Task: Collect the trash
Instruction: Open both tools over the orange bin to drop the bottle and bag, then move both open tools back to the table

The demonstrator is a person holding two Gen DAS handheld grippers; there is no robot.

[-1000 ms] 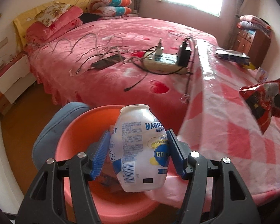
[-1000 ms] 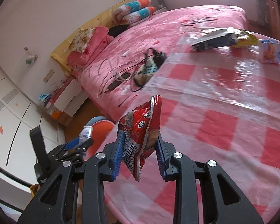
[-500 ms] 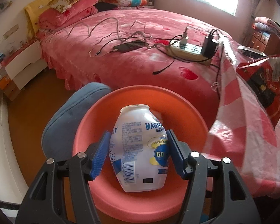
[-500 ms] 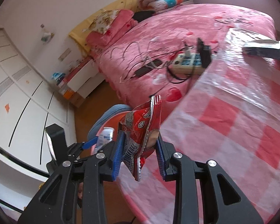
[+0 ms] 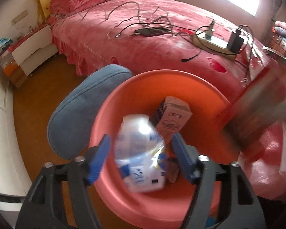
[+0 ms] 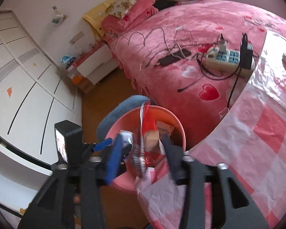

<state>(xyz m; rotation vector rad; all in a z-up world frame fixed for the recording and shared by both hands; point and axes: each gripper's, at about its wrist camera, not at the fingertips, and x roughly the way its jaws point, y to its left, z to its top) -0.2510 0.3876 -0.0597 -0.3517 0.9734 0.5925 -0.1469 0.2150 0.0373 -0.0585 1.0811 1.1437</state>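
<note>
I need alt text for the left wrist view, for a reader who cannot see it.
The open left gripper has just released a blurred white bottle over a pink basin that holds a carton. A blue cushion lies beside the basin; behind is a pink bed.

red wrapper point(image 6: 146, 133) blurred between right gripper point(image 6: 143, 150) jaws

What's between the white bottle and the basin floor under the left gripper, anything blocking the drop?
Nothing blocks it. The left gripper, its jaws just opened, has the blurred white bottle loose between them over the orange basin. A small carton already lies inside, beside the bottle's path.
</note>
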